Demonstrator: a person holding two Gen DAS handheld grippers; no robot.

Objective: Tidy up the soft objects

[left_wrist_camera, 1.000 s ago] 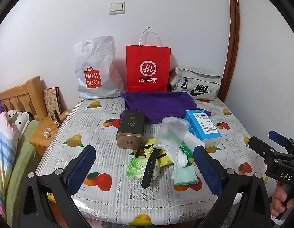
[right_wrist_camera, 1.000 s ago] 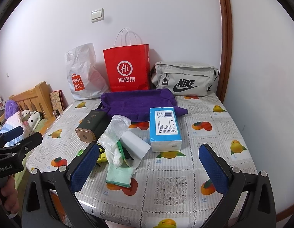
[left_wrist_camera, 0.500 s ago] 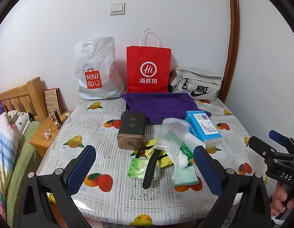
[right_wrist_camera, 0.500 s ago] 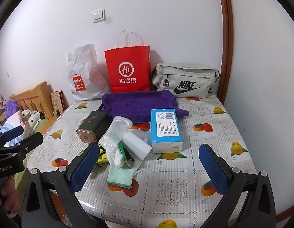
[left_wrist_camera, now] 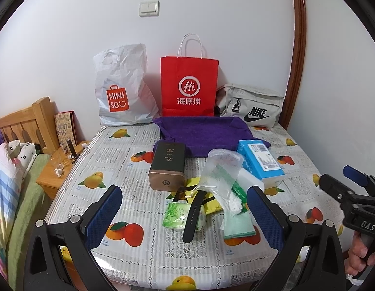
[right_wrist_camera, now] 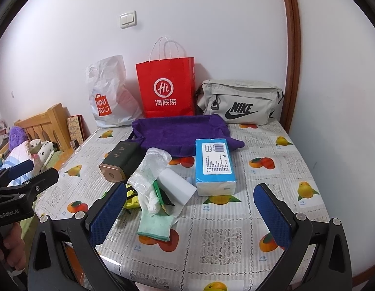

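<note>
A purple towel lies at the back of the table. In front lie a blue tissue pack, a clear plastic bag, a white roll, a light green cloth, a green wipes packet and a black strap. My left gripper is open and empty above the table's front edge. My right gripper is open and empty, also at the front edge.
A dark box with a gold end lies left of the pile. A Miniso bag, a red paper bag and a grey Nike bag stand against the wall. A bed and nightstand are to the left.
Both grippers have drawn back slightly from the table and stay open. Nothing on the table has moved.
</note>
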